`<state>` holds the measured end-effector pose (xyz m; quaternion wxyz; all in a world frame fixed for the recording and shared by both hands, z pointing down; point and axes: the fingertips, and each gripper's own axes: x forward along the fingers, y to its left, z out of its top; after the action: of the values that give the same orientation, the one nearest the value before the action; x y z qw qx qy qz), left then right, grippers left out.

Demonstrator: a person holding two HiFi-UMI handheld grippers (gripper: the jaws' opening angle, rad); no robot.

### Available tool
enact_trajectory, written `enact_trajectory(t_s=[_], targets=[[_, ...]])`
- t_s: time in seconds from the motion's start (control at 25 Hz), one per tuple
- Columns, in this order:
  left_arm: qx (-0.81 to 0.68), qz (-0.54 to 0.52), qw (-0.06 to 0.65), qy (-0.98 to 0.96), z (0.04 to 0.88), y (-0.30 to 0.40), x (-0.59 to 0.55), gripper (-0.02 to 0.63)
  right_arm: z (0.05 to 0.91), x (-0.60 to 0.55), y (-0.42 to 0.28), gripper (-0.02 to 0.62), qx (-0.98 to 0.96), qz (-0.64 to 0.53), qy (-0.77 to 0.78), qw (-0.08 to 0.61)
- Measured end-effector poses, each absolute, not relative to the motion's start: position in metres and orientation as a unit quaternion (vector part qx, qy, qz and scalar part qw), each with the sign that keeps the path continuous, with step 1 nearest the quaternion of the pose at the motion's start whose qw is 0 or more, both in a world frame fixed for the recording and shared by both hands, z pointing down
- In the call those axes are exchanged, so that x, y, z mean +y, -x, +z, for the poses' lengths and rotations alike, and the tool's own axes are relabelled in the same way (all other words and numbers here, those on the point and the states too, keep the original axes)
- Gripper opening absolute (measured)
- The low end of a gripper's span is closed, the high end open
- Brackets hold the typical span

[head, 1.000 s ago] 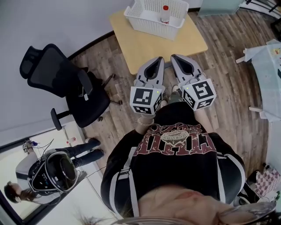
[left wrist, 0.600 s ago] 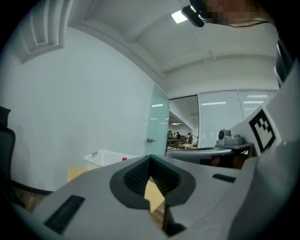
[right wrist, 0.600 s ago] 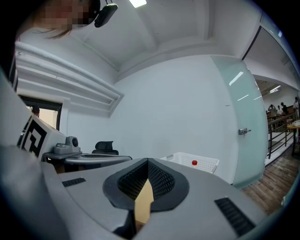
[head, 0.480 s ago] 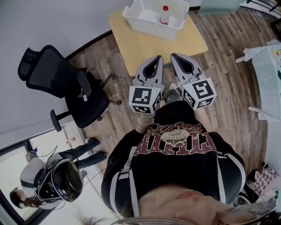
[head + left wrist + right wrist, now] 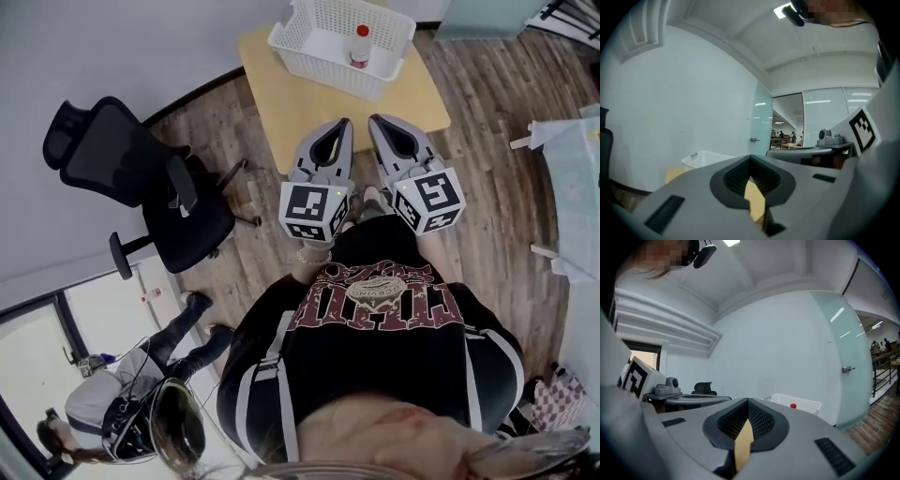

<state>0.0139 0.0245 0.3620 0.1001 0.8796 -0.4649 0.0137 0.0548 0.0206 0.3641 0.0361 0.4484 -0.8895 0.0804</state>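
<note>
The left gripper (image 5: 344, 124) and right gripper (image 5: 374, 120) are held side by side, fingers clenched on nothing, likely at rest. The bottle (image 5: 358, 47) is stood in the basket (image 5: 323, 77), upper middle, on the table (image 5: 281, 103).

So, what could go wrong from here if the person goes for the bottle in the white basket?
1. The left gripper and right gripper both have their jaws together; reaching in without opening would probably knock over the small pale bottle with a red cap.
2. The bottle stands inside the white perforated plastic basket, whose walls may crowd the jaws; a nudge could slide the light basket across the light wooden low table.
</note>
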Motion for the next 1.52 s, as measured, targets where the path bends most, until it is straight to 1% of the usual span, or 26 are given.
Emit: enact_trajectory(t_s=[0.6,0.96,1.52], targets=[[-0.501,0.014,0.105,-0.859,0.362,-0.045,-0.043,0.046,0.364,-0.05,-0.083,0.017,-0.908,0.084,-0.408,0.04],[-0.524,0.015,0.109,-0.844,0.364,-0.06,-0.079,0.046,0.37,-0.091,-0.112,0.017,-0.912,0.089,-0.397,0.042],[-0.537,0.017,0.114,-0.836,0.374,-0.069,-0.102,0.046,0.377,-0.116,-0.118,0.017,-0.919,0.086,-0.382,0.05]])
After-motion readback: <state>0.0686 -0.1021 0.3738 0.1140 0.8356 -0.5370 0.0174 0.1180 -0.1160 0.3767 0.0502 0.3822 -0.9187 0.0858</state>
